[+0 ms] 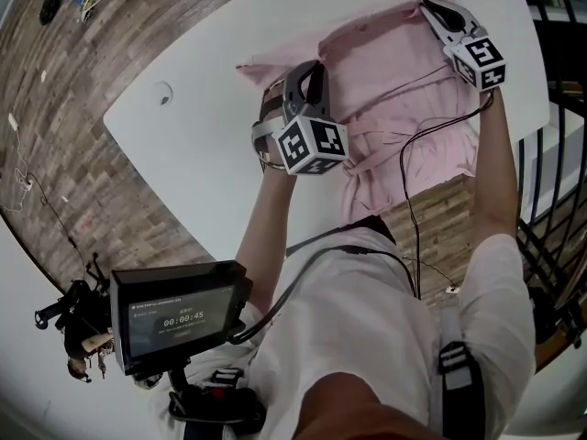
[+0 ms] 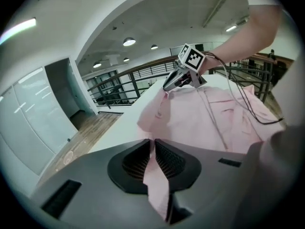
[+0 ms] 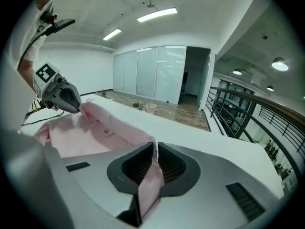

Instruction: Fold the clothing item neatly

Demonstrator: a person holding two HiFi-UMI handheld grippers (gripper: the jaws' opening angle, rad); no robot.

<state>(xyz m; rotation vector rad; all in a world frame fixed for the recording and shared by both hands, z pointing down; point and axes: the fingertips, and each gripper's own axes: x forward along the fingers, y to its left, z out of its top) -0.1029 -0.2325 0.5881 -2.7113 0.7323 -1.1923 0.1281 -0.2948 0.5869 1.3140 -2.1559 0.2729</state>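
One small screen showing a timer sat nearest the camera, at the lower left of the head view, beside the person's white top. Beyond it, both bare forearms reached up the frame over a white bench. At centre frame the left gripper was closed on the left part of a pink shirt. The left gripper view showed its jaws pressed together on a strip of pink cloth. At the upper right of the head view the right gripper was likewise clamped on the shirt's far corner, and the right gripper view showed pink fabric squeezed between its jaws. The shirt lay spread on the bench between the two grippers, and its near end appeared to hang over the bench edge. A black cable crossed it. Farthest off, wood floor filled the upper left of the head view. A dark railing stood behind the bench in the left gripper view.
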